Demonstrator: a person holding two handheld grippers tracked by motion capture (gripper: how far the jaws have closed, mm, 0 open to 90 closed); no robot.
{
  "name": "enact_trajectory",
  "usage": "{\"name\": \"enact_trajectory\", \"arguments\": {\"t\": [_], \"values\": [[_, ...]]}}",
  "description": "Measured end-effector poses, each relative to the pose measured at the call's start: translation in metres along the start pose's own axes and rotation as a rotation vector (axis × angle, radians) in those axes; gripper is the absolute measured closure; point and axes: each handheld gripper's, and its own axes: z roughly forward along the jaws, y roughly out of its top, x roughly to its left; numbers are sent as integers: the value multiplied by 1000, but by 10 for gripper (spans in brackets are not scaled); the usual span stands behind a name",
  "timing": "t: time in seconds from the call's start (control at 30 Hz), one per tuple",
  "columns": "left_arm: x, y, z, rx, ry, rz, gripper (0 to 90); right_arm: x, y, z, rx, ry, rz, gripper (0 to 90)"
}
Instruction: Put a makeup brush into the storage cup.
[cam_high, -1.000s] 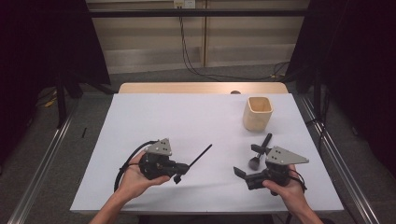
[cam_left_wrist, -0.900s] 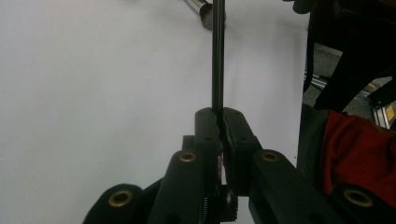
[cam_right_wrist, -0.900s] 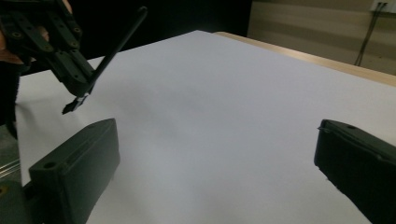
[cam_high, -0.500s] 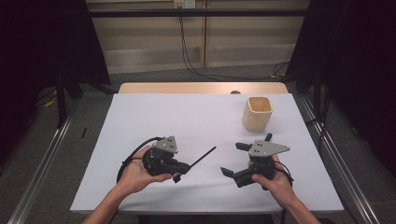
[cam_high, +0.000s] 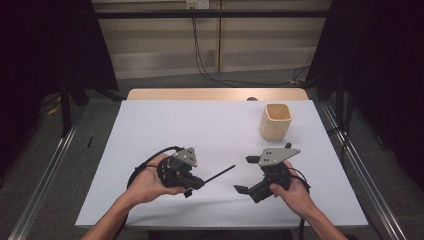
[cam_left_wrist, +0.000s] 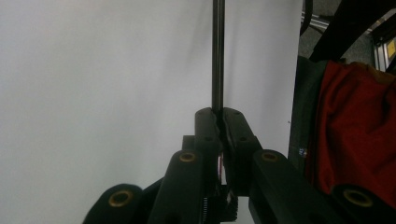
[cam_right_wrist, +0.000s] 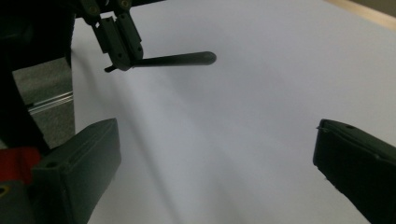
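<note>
holding a thin black rod (cam_high: 218, 173) by one end, the left gripper (cam_high: 194, 184) has its jaws pinched tight on it; in the left gripper view the rod (cam_left_wrist: 217, 51) runs straight out from between the closed jaws, along the gripper's own line. in the high view the rod lies nearly level just over the white table (cam_high: 200, 125), its free end pointing right and a little away from the person, toward the gap between the two hands.

the right gripper (cam_high: 247, 174) sits just beside that free end, jaws spread wide and holding nothing. in the right gripper view the rod (cam_right_wrist: 175, 59) crosses the upper left of the picture, well above and to the left of the gap between the jaws, its rounded tip free. so the rod's long axis lies roughly crosswise to the right gripper's reach, and a handover, if that is the aim, would need the right gripper to swing left and up until the tip falls between its jaws.

a tan cup (cam_high: 276, 121) stands upright farther back on the right, nearer the right hand. nothing lies between the gripper and the rod; the cup is well apart from both.
</note>
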Motion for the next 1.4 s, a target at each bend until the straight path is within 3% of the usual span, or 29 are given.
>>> {"name": "enact_trajectory", "arguments": {"t": [0.1, 0.27, 0.57, 0.73, 1.0, 1.1, 1.2, 1.4], "values": [[1, 3, 0, 14, 3, 1, 858, -2, 3, 2, 40, 19, -11, 4], [2, 7, 2, 80, -1, 16, 858, -4, 8, 6, 112, 57, -22, 27], [4, 16, 6, 173, -31, 47, 858, -7, 19, 11, 192, 108, -52, 23], [6, 19, 7, 201, -30, 49, 858, -8, 24, 15, 238, 150, -94, 27], [9, 22, 8, 248, -30, 60, 858, -11, 33, 20, 335, 170, -127, 32], [10, 20, 11, 278, -21, 68, 858, -13, 36, 24, 388, 190, -146, 32], [10, 19, 15, 282, -22, 48, 858, -13, 38, 29, 452, 202, -162, 39], [12, 21, 16, 328, -20, 71, 857, -12, 41, 39, 547, 219, -191, 71]]}}
